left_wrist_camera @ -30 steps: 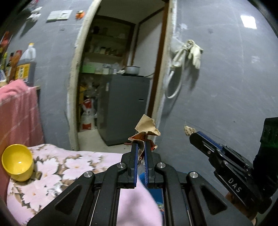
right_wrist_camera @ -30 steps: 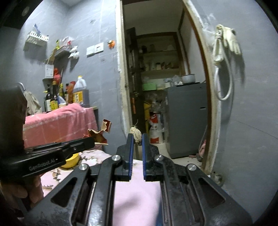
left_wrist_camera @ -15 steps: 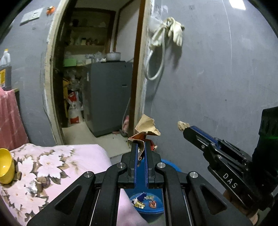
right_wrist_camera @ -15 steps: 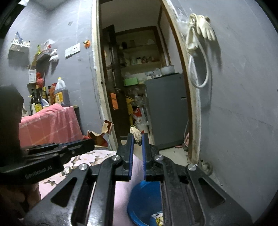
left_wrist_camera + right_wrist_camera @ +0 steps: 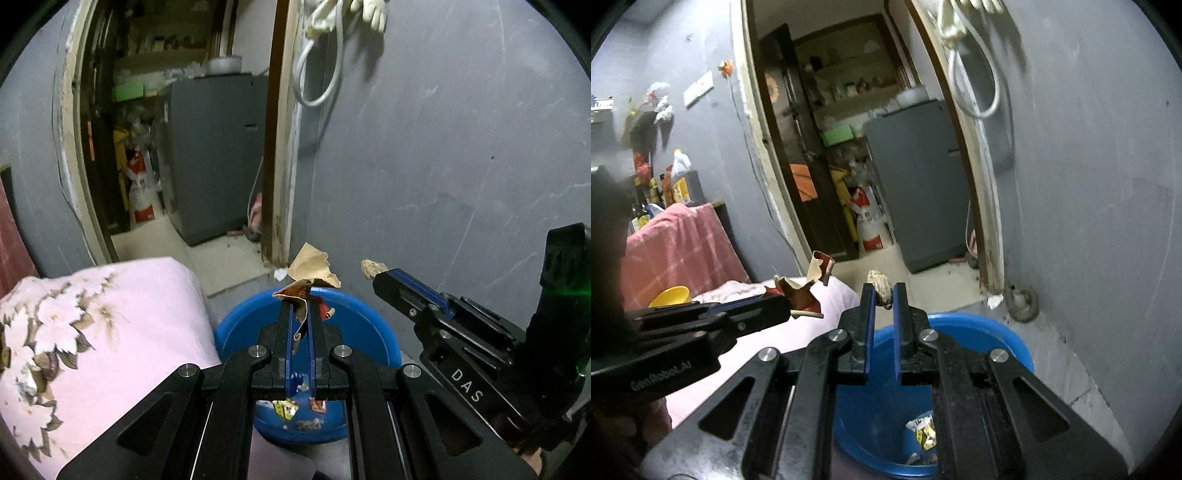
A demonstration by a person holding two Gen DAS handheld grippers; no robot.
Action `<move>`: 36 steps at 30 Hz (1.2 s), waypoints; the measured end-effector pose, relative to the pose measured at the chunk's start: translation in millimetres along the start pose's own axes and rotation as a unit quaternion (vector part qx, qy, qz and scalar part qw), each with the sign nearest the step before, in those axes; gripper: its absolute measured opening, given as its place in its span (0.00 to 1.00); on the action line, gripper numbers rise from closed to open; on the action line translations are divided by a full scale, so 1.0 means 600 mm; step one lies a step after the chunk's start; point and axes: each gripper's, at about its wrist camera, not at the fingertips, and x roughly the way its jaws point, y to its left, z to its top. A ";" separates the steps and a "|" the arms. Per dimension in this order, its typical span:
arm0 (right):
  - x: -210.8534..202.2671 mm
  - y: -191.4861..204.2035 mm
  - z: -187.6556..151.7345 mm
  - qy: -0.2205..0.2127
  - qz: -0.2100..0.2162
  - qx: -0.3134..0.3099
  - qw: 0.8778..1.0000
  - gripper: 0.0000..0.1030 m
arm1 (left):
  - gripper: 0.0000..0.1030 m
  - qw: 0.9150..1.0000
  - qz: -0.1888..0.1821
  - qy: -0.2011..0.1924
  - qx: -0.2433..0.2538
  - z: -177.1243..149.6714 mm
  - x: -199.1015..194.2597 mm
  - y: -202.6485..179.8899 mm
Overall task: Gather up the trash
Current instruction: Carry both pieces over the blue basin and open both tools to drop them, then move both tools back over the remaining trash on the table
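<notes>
Trash (image 5: 312,275) gripped, both grippers over basin (image 5: 997,339)

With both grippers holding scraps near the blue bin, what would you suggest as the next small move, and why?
Probably open the left gripper: its crumpled wrapper hangs over the blue bin, which already holds trash. The right gripper, pinching a peanut shell, could follow.

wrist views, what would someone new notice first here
Probably the blue basin on the floor beside the pink floral cloth, with bright wrappers in its bottom. Above it, the left gripper pinches a crumpled brown-and-red paper scrap, and the right gripper clamps a small tan shell-like piece.
</notes>
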 end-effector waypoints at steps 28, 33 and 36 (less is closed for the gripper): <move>0.052 -0.017 -0.029 0.067 -0.031 0.025 0.997 0.23 | 0.30 0.997 -0.004 0.051 -0.060 -0.030 0.044 0.057; 0.036 -0.002 -0.018 0.057 -0.030 0.017 0.998 0.23 | 0.31 0.997 -0.003 0.038 -0.064 -0.023 0.019 0.061; 0.023 0.011 -0.007 0.049 -0.029 0.010 0.998 0.23 | 0.31 0.997 -0.002 0.027 -0.067 -0.022 -0.004 0.064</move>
